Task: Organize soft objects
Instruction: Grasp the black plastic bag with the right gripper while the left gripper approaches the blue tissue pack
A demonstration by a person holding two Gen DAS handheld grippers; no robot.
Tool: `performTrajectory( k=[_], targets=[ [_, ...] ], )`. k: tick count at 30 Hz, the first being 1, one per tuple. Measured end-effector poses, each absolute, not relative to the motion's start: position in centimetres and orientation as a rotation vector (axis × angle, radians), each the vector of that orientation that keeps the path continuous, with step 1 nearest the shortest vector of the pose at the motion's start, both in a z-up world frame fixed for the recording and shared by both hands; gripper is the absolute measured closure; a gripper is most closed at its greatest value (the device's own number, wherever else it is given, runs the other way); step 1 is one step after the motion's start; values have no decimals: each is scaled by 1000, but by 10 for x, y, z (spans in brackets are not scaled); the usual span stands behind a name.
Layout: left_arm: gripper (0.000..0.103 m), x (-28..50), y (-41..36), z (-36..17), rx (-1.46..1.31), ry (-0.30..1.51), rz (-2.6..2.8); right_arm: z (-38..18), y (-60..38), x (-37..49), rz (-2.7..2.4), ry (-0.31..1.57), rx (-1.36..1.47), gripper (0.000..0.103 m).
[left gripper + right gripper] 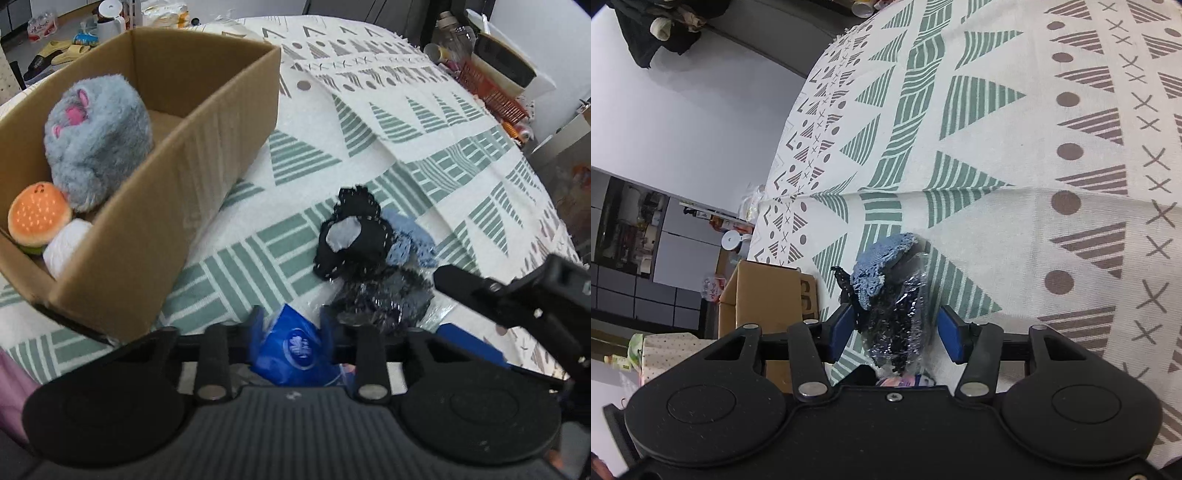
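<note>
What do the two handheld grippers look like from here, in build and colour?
Both are black plastic. Each body has two round discs, a ribbed centre plate and two linkage arms pinned with silver rivets, running to fingers faced with blue pads. The left gripper shows one small centre screw, as does the right gripper. No cables or sleeves show clearly.

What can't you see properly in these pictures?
- White ball, left wrist view: mostly hidden by the box wall.
- Blue packet, left wrist view: its lower part sits behind the left tool.
- Pink thing, right wrist view: a sliver behind the right tool.
</note>
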State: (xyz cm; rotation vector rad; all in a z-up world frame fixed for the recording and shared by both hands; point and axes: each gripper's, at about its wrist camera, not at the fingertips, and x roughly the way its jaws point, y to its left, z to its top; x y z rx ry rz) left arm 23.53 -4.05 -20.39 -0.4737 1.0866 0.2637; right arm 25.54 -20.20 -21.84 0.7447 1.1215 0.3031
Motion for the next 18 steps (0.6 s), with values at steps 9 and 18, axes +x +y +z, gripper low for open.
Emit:
performTrajectory(
  k=[9, 18],
  targets=[
    [103, 236, -27, -185, -498, 1058, 222, -226, -190, 262, 298, 1155, 728, 57],
    [89, 233, -24, -194, -538, 1147, 174, -223, -189, 253, 262, 1130, 676, 80]
  ],
)
